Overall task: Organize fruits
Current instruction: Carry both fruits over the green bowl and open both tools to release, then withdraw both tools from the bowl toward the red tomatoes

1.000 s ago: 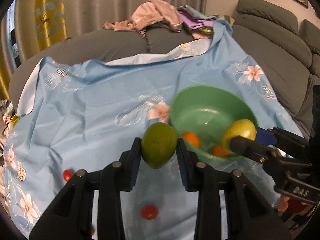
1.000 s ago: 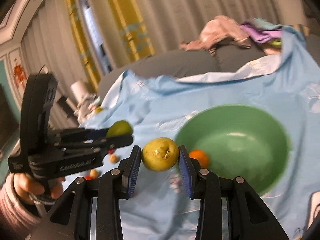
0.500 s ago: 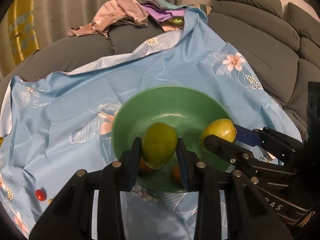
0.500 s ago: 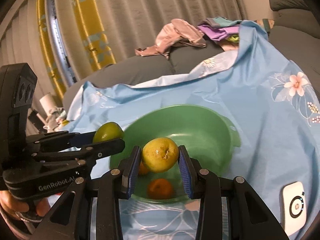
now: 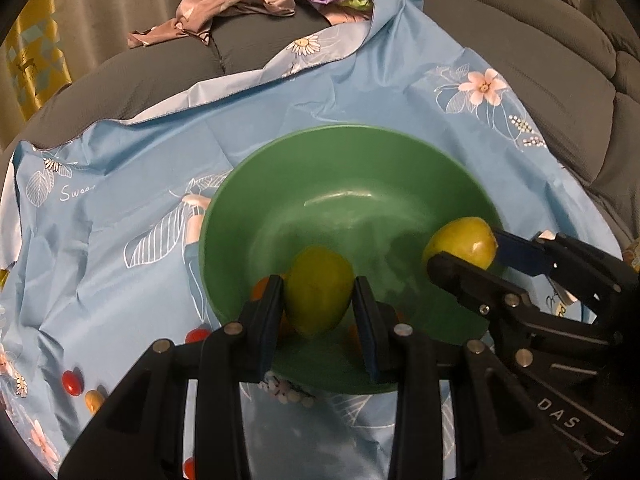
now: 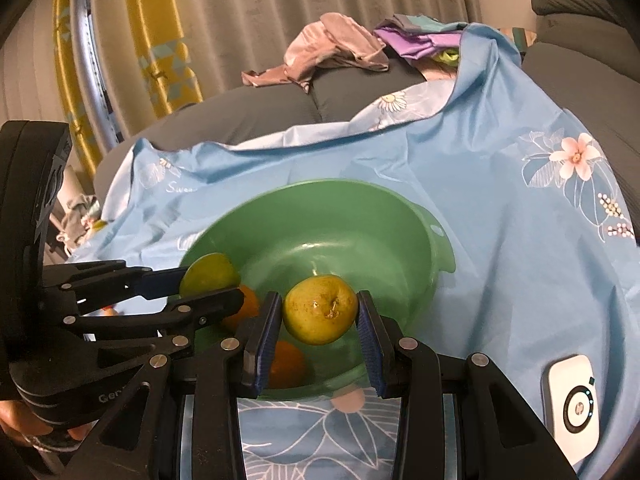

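A green bowl [image 5: 352, 152] [image 6: 320, 208] sits on the blue flowered cloth. My left gripper [image 5: 318, 304] [image 6: 210, 286] is shut on a green fruit [image 5: 318, 296] [image 6: 208, 274], held over the bowl's near side. My right gripper [image 6: 318, 316] [image 5: 464, 250] is shut on a yellow-green pear-like fruit [image 6: 320, 308] [image 5: 462, 240], held over the bowl's right side. Two orange fruits [image 6: 286, 364] [image 6: 244, 306] lie in the bowl, partly hidden behind the fingers.
Small red and orange fruits [image 5: 73, 382] [image 5: 94, 400] [image 5: 197, 335] lie on the cloth [image 5: 120, 184] left of the bowl. A white device [image 6: 574, 400] lies at the right. A grey sofa [image 5: 540, 60] with piled clothes [image 5: 236, 12] surrounds the cloth. A hand [image 6: 24, 428] holds the left gripper.
Both grippers have moved in over the green bowl and tilted downward, each still holding its fruit. The bowl now fills the middle of both views.
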Demonstrator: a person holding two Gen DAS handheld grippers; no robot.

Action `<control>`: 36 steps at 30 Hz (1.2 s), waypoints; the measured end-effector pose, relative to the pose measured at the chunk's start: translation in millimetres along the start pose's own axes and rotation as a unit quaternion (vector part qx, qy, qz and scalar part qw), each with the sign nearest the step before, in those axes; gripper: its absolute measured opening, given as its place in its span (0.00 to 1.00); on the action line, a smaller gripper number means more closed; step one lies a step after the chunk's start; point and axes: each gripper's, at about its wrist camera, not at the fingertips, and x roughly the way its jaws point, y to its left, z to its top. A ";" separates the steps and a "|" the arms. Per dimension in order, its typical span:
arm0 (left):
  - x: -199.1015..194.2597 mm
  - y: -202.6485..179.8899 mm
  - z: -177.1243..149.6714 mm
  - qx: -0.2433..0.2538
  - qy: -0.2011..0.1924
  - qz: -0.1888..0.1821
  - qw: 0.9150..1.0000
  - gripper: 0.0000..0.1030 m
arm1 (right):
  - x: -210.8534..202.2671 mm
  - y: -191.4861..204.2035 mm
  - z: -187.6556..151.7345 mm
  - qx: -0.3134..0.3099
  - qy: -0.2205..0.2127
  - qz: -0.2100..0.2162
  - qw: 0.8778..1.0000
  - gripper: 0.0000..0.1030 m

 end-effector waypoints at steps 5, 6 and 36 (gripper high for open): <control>-3.6 7.8 -2.6 -0.013 -0.007 0.025 1.000 0.65 | -2.2 -1.2 0.6 0.001 -0.007 -0.008 1.000 0.38; -5.5 9.9 -3.3 -0.016 -0.011 0.025 1.000 0.67 | -2.4 -2.1 0.6 0.003 -0.008 -0.011 1.000 0.39; -120.5 145.9 -175.1 -0.201 0.006 0.179 0.963 0.98 | -5.1 129.7 -24.4 -0.141 0.028 0.207 0.968 0.48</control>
